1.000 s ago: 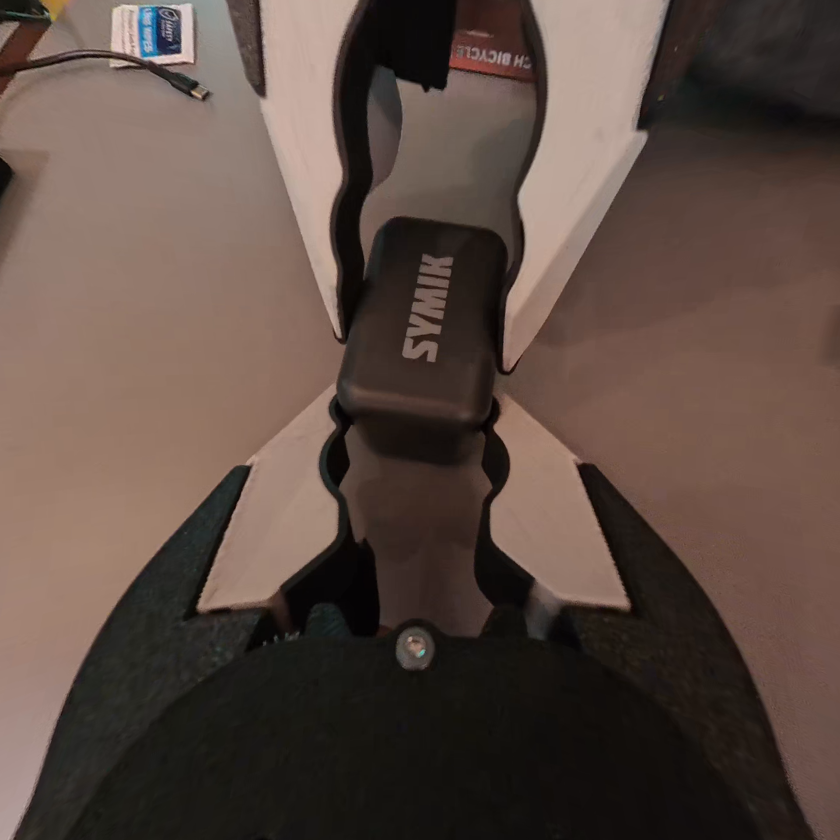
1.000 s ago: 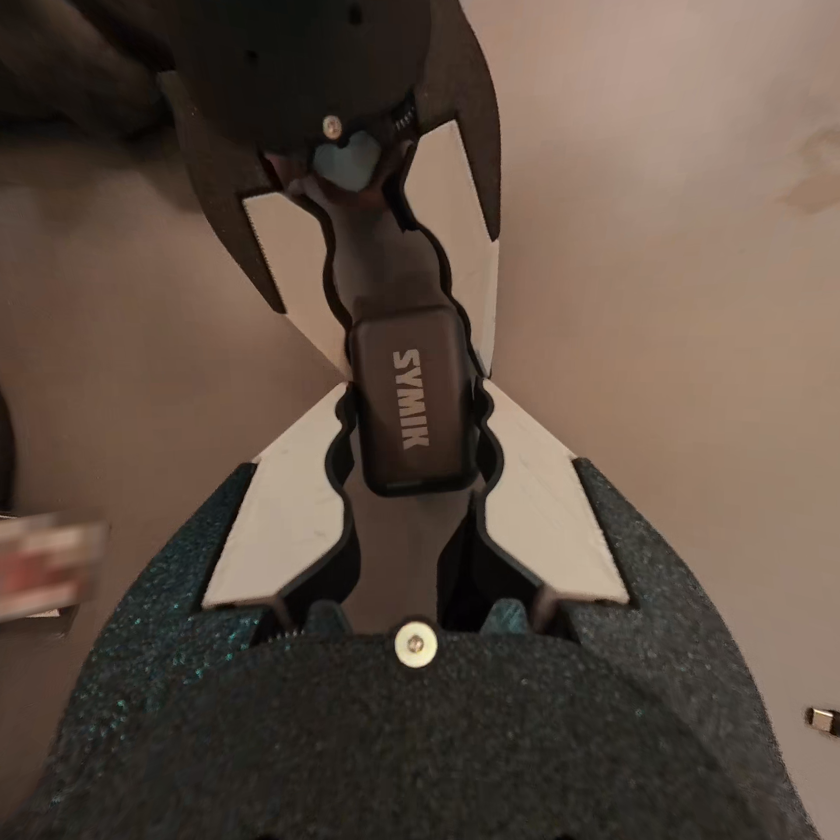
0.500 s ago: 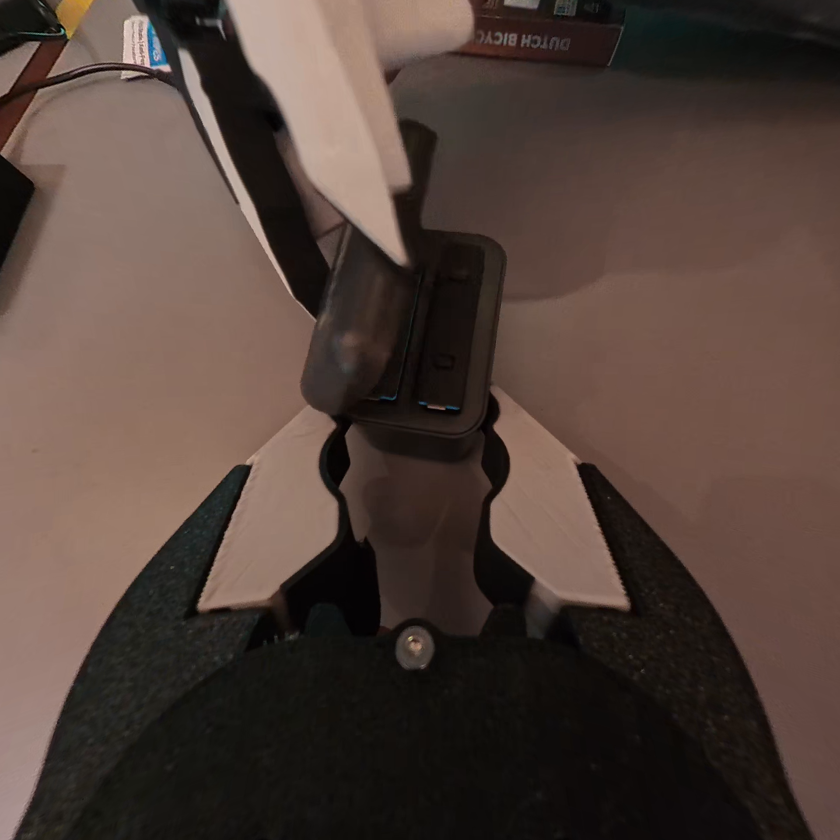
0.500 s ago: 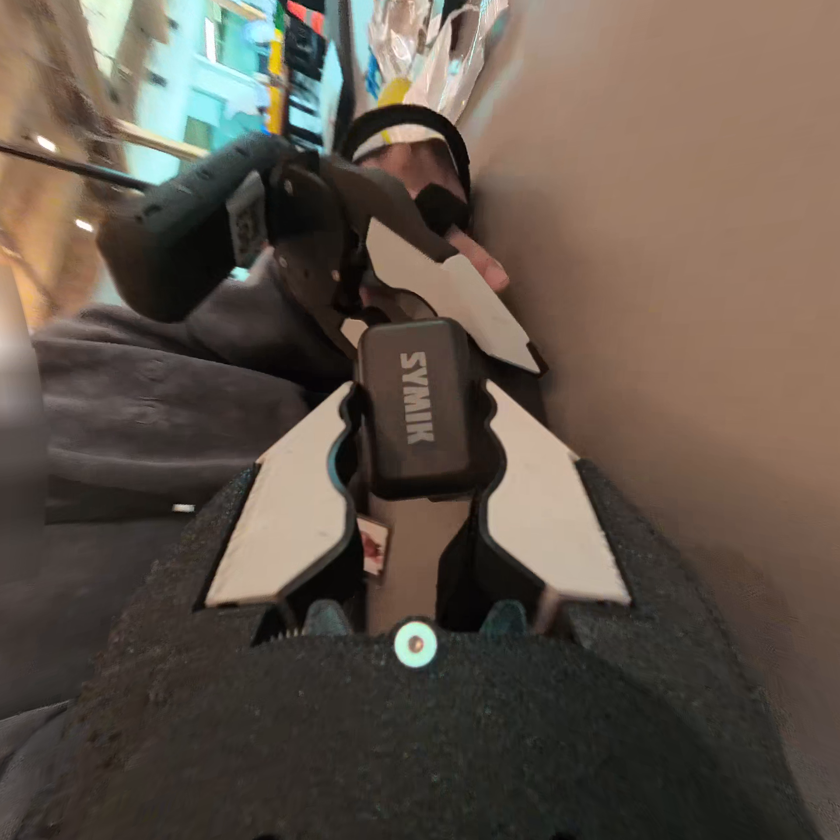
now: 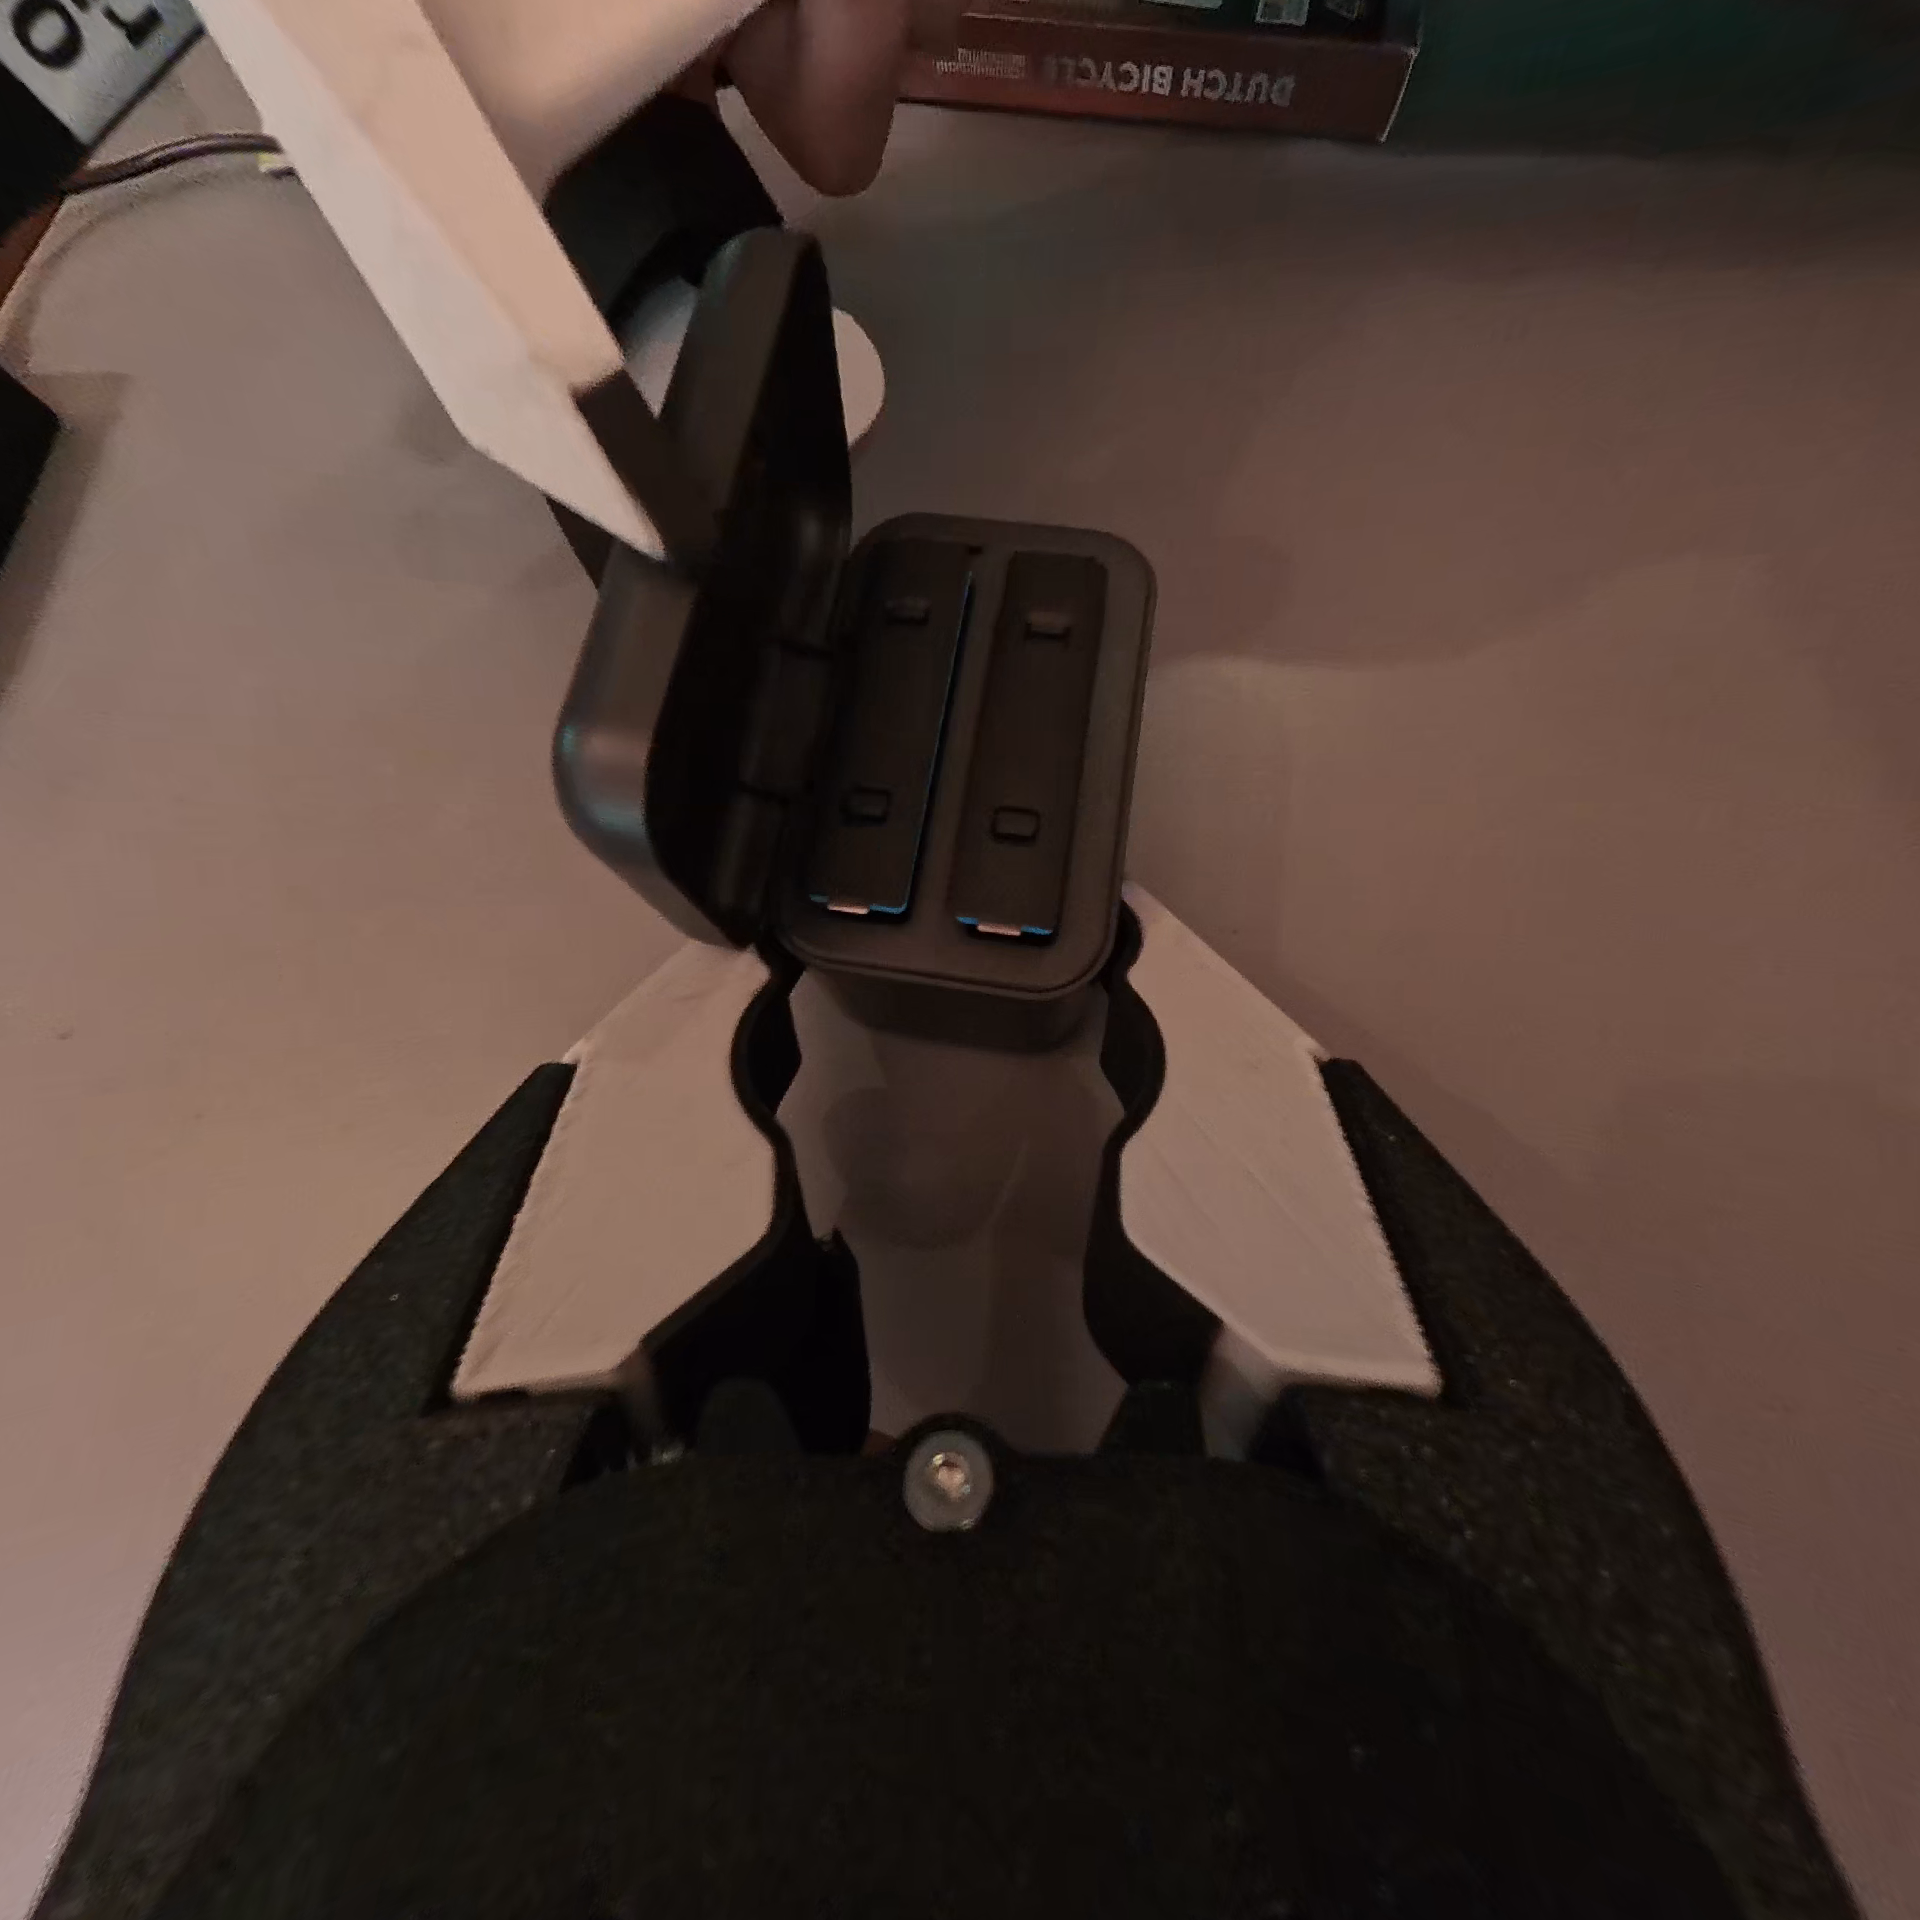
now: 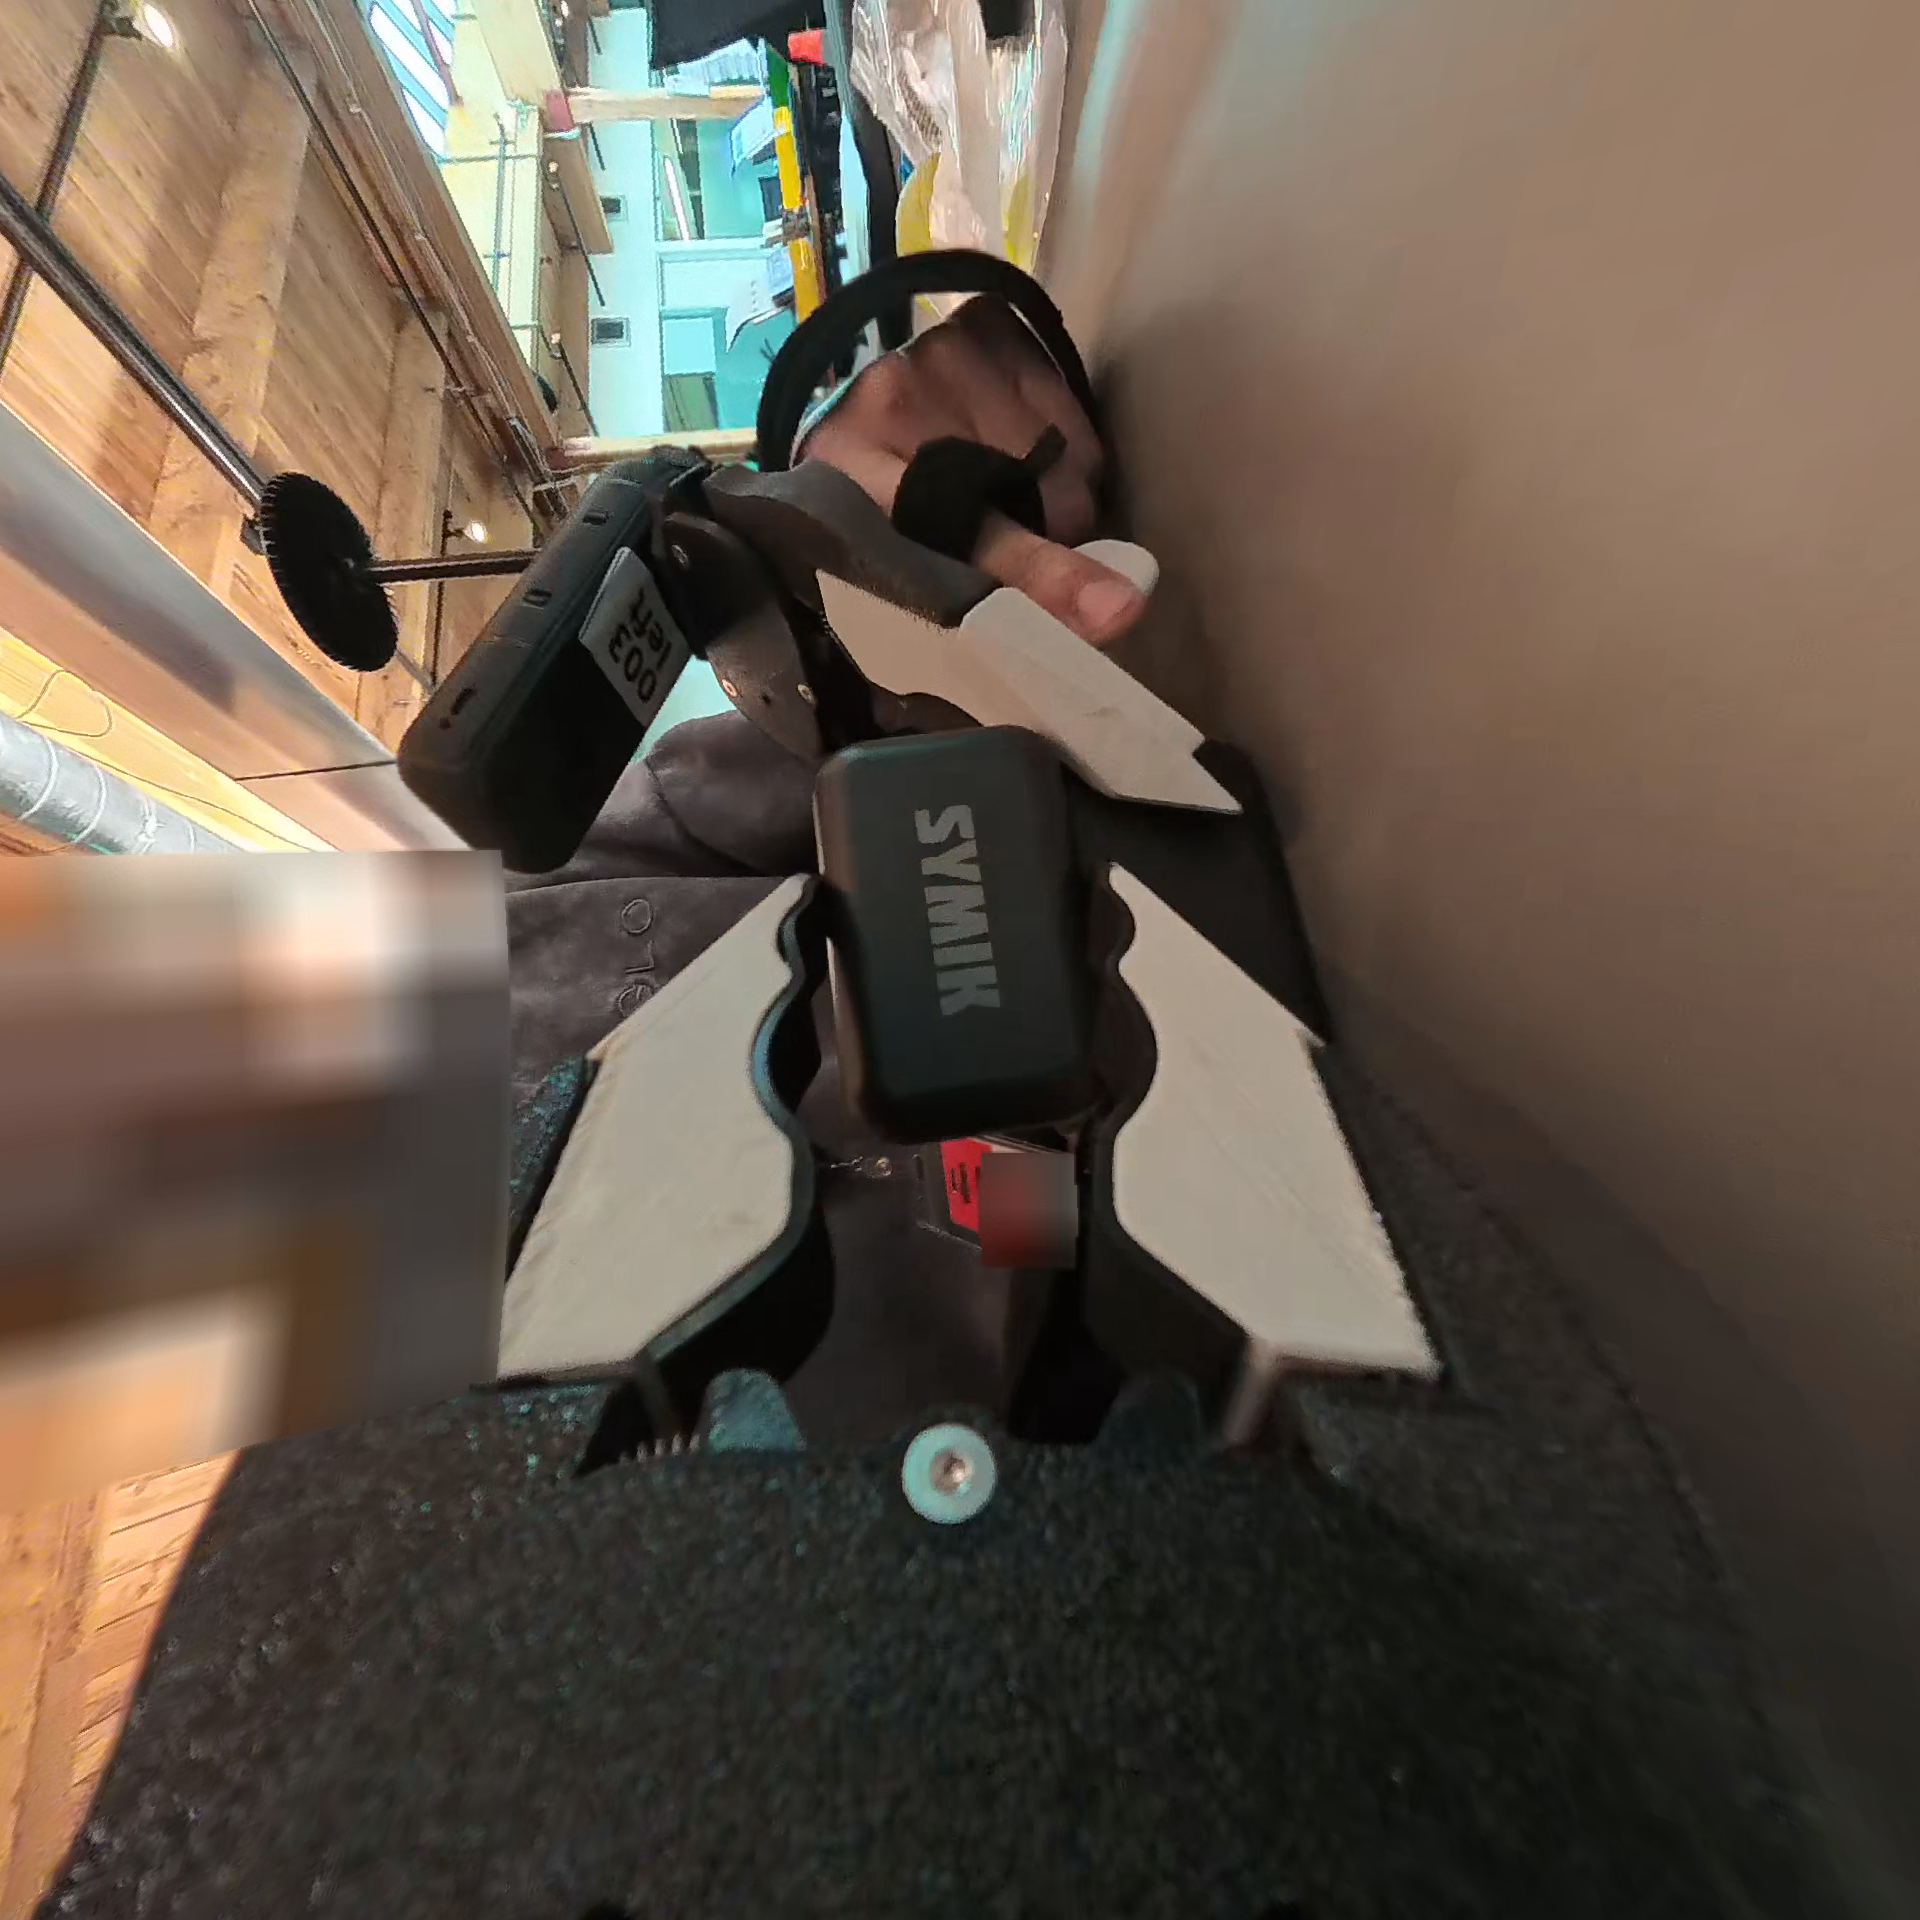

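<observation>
**Two claws, one little black box with its lid up**

A pale table (image 5: 1455, 520) lies under everything. A brown box (image 5: 1153, 73) sits at its far edge. The left gripper (image 5: 951, 961) pinches the near end of the small black case (image 5: 977, 966) between its two white fingers. The right gripper (image 6: 961, 956) has its fingers set wider, and the lid (image 6: 951, 925) stands up between them; whether they squeeze it I cannot tell. Two dark flat packs (image 5: 1023, 748) sit side by side inside.
</observation>
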Available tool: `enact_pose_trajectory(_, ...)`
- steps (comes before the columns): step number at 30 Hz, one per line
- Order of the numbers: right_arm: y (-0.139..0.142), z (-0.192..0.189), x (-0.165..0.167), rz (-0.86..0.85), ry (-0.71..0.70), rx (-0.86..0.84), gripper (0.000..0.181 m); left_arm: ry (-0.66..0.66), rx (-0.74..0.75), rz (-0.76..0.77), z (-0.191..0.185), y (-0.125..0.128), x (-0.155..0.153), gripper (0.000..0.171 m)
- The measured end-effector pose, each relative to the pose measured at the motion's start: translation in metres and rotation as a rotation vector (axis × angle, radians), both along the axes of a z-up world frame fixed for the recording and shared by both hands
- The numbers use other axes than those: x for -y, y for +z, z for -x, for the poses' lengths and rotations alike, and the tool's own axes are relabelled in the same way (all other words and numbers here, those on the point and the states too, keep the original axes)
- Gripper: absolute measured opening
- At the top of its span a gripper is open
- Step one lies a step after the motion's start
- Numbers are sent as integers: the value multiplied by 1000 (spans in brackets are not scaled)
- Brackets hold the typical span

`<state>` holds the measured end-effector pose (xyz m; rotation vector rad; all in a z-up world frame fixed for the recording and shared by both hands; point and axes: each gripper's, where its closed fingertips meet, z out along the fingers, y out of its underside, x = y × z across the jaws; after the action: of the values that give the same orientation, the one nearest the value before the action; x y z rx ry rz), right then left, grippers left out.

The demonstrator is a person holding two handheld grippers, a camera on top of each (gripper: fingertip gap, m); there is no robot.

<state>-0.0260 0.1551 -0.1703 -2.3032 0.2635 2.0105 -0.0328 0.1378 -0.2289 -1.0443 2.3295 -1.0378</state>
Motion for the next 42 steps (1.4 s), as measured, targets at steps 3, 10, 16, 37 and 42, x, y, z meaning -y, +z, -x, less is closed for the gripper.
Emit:
enact_pose_trajectory(3, 0, -1, -1, 15, 6, -38, 50, 0, 1, -2, 0, 0, 0, 57)
enact_pose_trajectory(10, 0, 0, 0, -59, 21, 19, 50, 1, 0, -3, 0, 0, 0, 57)
enact_pose_trajectory(16, -8, 10, 10, -483, 136, 614, 50, 0, -8, 3, 0, 0, 0, 57)
enact_pose_trajectory(37, -19, -10, 31, -785, -28, 1282, 60, 43, -7, -31, 3, -3, -5, 65)
enact_pose_trajectory(42, -36, -18, 45, -749, -94, 1292, 58, 18, -60, 62, 8, 0, -5, 57)
